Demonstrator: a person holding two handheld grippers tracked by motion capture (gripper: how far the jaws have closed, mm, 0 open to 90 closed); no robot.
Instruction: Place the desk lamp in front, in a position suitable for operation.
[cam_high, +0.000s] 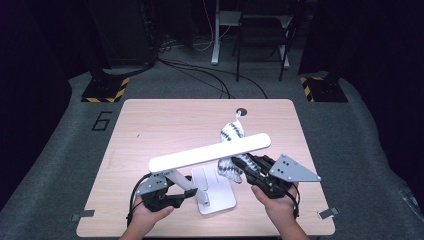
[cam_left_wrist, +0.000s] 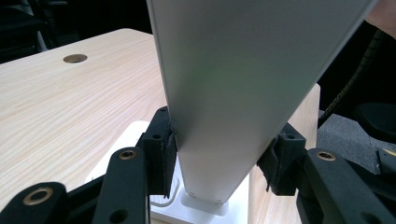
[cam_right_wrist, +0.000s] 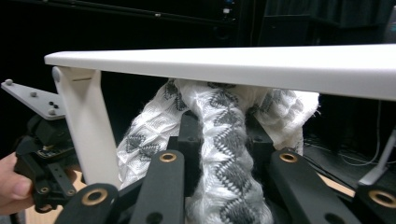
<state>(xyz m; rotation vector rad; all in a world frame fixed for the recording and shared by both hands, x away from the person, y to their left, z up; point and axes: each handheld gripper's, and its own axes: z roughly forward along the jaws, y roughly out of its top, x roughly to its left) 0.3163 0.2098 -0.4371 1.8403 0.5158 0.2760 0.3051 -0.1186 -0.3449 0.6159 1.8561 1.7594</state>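
Clamped on the lamp arm (cam_left_wrist: 224, 107), my left gripper (cam_high: 176, 196) steadies it while my right gripper (cam_right_wrist: 224, 154), pinching the cloth (cam_right_wrist: 224, 140), has wiping left, I judge.

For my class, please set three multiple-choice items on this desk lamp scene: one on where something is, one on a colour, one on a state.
1. Where is the patterned cloth in relation to the lamp's light bar?
A. Under the bar, up against it
B. Lying flat on the lamp's base
C. Hanging off the table edge

2. What colour is the desk lamp?
A. Black
B. White
C. Yellow

3. How does the left gripper stand?
A. Open in the air, away from the lamp
B. Clamped on the cloth
C. Closed on the lamp's upright arm

Answers:
1. A, as the right gripper view shows the cloth bunched just beneath the bar, held by the right gripper.
2. B, since bar, arm and base are all white.
3. C, because the left gripper view shows both pads pressing the arm's sides.
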